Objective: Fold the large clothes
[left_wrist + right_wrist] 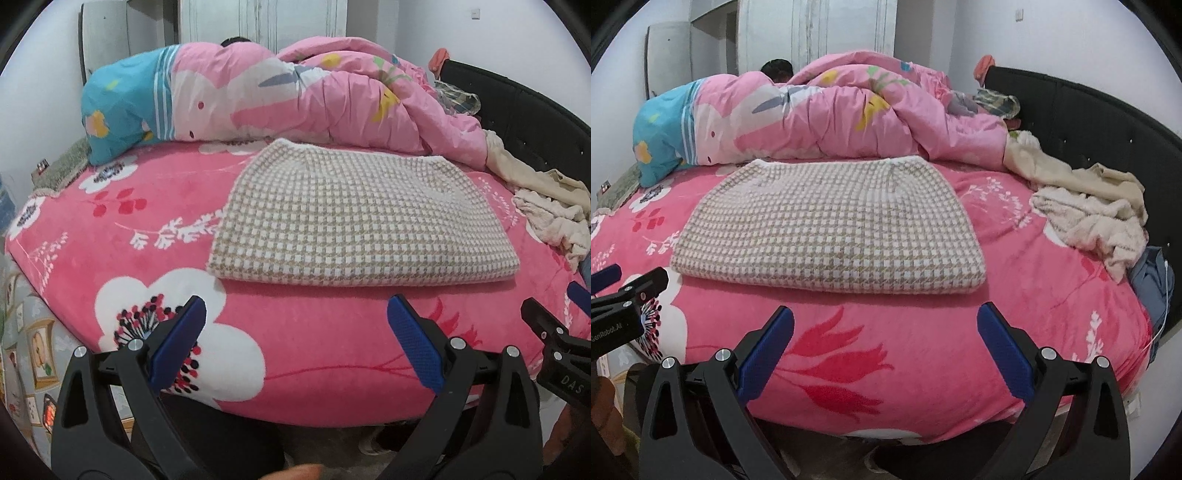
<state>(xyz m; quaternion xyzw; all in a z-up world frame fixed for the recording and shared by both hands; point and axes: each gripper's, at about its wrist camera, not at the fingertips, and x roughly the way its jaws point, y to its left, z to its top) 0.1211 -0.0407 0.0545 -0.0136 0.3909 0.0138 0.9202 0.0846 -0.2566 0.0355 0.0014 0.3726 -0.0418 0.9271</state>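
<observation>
Checked sweater (pixel 351 218) lying folded flat in the middle of the bed (pixel 303 354), near edge doubled over and thick, far edge close under the heaped pink quilt (pixel 314 99). Same sweater (pixel 831 225) square and tidy in the right wrist view, no sleeve showing loose. Looks like a fold just finished, or one last halving left to do; cannot tell which from this alone.

Left gripper (pixel 295 332) hanging in front of the near edge of the bed, jaws spread wide, nothing between them, apart from the sweater. Right gripper (pixel 884 332) likewise released and empty, level with the sweater's near edge but not touching it. Tip of the right gripper also poking in at the right side of the left wrist view, tip of the left one at the left side of the right wrist view; so both side by side, close together.

To the right, near the dark headboard (pixel 1089 122), a crumpled cream garment (pixel 1086 218) waiting unfolded, with a blue piece of cloth (pixel 1152 284) beyond it at the bed's edge.

Next move, as a judgement: either pinching the two near corners and carrying them to the far edge for a smaller packet, or reaching right for the cream garment and spreading it flat on the free pink sheet. Calls for low, level approach to catch all layers of the thick knit at once.
</observation>
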